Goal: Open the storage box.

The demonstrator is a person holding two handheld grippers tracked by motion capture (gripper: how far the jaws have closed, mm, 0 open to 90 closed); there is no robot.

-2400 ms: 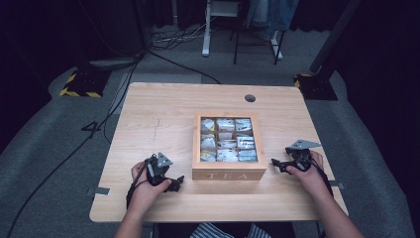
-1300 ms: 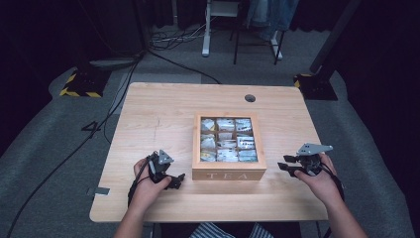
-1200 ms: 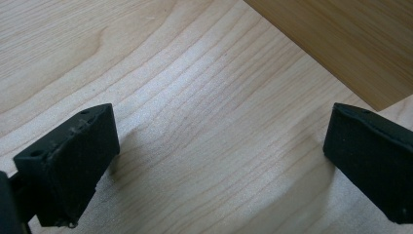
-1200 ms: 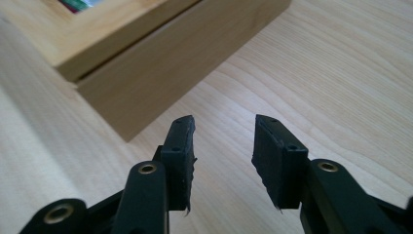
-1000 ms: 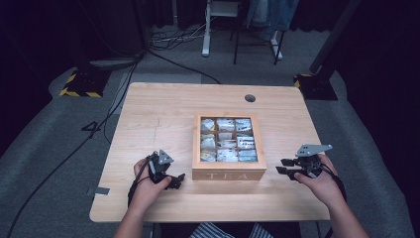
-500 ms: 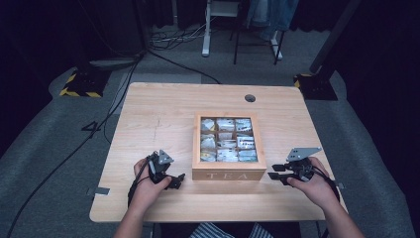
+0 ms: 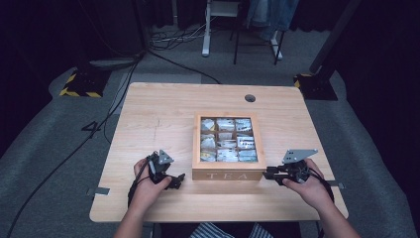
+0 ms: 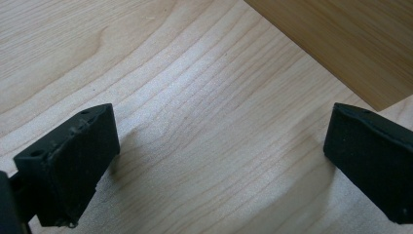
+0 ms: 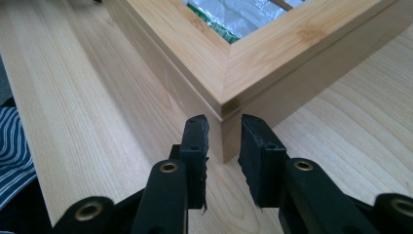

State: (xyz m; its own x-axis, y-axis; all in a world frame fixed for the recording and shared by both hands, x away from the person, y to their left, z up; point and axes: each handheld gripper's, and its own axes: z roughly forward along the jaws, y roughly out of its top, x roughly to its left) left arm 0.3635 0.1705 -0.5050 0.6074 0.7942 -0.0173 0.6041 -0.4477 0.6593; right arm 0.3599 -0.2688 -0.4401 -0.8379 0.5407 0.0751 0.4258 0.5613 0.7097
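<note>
Black jaws of the right gripper (image 9: 222,146) now stand a little apart on either side of the near right corner of the wooden tea box (image 9: 253,58), close to it but, as far as the right gripper view tells, not yet pinching; the seam under the lid runs just above the jaw tips. Over the last couple of seconds this gripper has swung in from a spot well off to the box's right and come down to that corner, so I judge it is lining up to catch the lid edge or steady the box. The left gripper (image 7: 174,181) has not moved: it rests on the table (image 7: 158,114) just beside the box's left front corner, jaws wide apart over bare wood. The tea box (image 7: 227,174) sits at mid-table, its glazed lid shut over the compartments of tea bags (image 7: 227,140). Nothing is gripped yet.
</note>
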